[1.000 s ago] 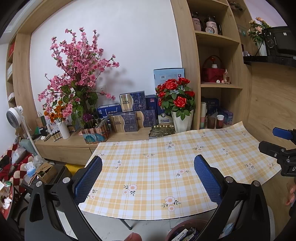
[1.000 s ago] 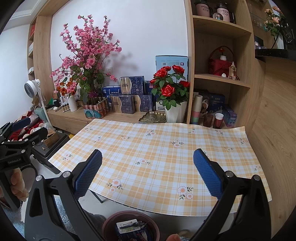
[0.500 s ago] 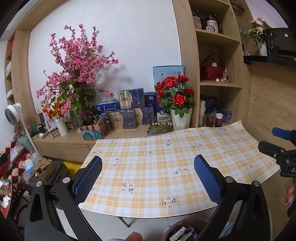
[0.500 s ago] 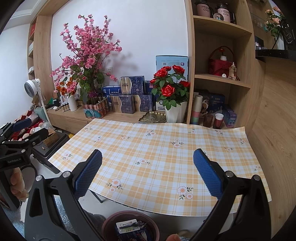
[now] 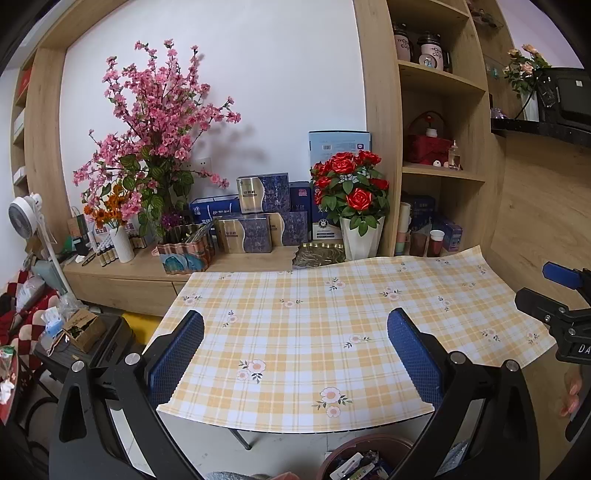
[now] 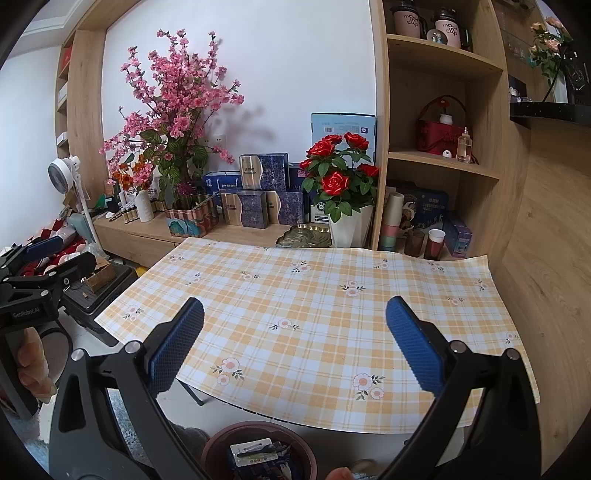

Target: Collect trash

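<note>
Both claws, left (image 5: pixel 295 354) and right (image 6: pixel 294 345), gaped wide, empty, over checked bench (image 6: pixel 332 295); trash bin (image 6: pixel 258 450) beneath; jars (image 6: pixel 408 18) beyond read "mow cup".

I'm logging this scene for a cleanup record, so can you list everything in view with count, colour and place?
tablecloth: one, yellow plaid with flowers, covering the table.
bin: one, brown, on the floor under the table's near edge, holding wrappers.
rose plant: one, red in a white pot, behind the table's far edge.
blossom branches: one bunch, pink, on the sideboard at left.
gift boxes: several, dark blue, on the sideboard.
fan: one, white, far left.
mugs: two, pale, top shelf.
basket: one, red, middle shelf.
left gripper: fingers blue, open, empty.
right gripper: fingers blue, open, empty.
</note>
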